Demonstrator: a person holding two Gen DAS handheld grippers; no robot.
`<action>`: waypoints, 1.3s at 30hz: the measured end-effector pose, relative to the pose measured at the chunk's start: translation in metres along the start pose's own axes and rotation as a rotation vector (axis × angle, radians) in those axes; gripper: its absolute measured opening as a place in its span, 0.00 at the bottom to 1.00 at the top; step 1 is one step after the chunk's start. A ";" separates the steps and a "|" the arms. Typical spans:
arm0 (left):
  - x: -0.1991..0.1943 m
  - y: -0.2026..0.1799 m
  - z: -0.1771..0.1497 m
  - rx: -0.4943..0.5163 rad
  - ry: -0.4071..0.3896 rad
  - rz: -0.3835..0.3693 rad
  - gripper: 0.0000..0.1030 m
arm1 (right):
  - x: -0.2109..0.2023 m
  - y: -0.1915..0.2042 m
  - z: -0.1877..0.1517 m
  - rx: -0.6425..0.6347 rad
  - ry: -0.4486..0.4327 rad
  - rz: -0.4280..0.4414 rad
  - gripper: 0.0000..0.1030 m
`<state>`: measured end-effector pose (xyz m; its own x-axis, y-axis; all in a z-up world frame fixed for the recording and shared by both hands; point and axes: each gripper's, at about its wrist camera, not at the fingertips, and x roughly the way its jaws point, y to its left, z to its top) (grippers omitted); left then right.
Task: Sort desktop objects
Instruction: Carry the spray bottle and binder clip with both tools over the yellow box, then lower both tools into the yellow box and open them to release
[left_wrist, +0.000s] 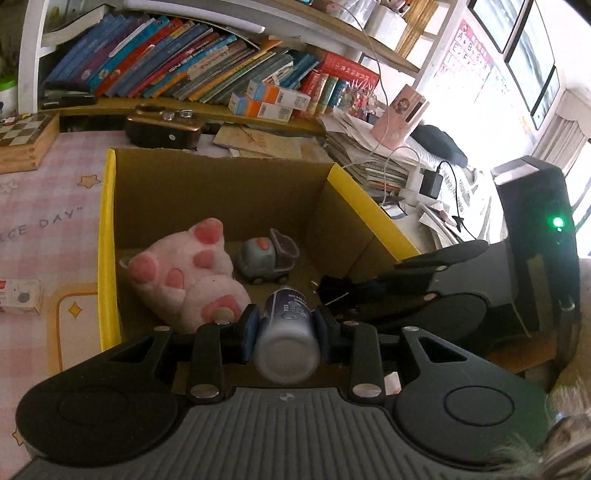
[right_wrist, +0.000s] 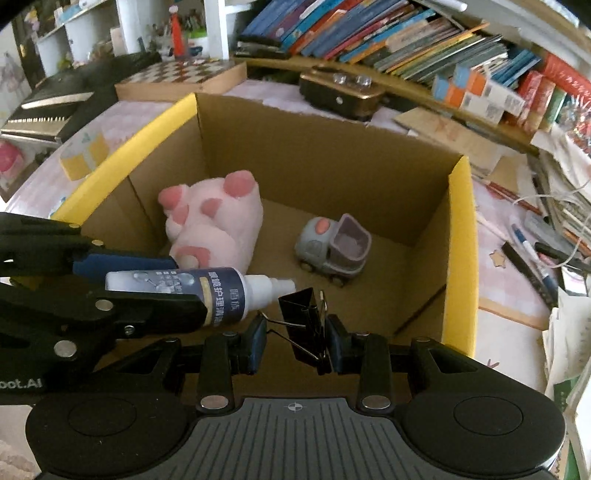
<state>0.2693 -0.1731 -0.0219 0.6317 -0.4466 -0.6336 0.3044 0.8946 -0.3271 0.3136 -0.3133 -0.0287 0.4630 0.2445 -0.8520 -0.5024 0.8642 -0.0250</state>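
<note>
My left gripper (left_wrist: 286, 326) is shut on a small spray bottle (left_wrist: 286, 332) with a dark blue label and holds it over the open cardboard box (left_wrist: 221, 184); the bottle also shows in the right wrist view (right_wrist: 207, 291), lying sideways. My right gripper (right_wrist: 297, 341) is shut on a black binder clip (right_wrist: 304, 317) above the box's near edge, beside the left gripper. Inside the box lie a pink plush paw (left_wrist: 184, 273) and a grey toy truck (left_wrist: 266, 260); both also show in the right wrist view, paw (right_wrist: 214, 221) and truck (right_wrist: 332, 247).
The box has yellow flaps (right_wrist: 460, 251) and stands on a pink checked desk mat (left_wrist: 44, 206). Behind it are a bookshelf (left_wrist: 184, 59), a brown radio (left_wrist: 162, 127) and a chessboard (right_wrist: 184, 75). Pens (right_wrist: 528, 254) and paper stacks lie right of the box.
</note>
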 end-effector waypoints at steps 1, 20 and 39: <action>0.000 -0.001 0.000 0.006 0.001 0.001 0.29 | 0.002 0.000 0.001 -0.003 0.005 0.002 0.34; -0.077 -0.011 0.002 0.007 -0.257 0.045 0.83 | -0.059 0.016 -0.015 0.066 -0.219 -0.096 0.54; -0.167 0.023 -0.059 -0.066 -0.324 0.187 0.94 | -0.125 0.061 -0.080 0.345 -0.433 -0.287 0.64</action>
<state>0.1290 -0.0787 0.0346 0.8679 -0.2385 -0.4357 0.1223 0.9528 -0.2780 0.1668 -0.3265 0.0346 0.8353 0.0748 -0.5447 -0.0827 0.9965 0.0101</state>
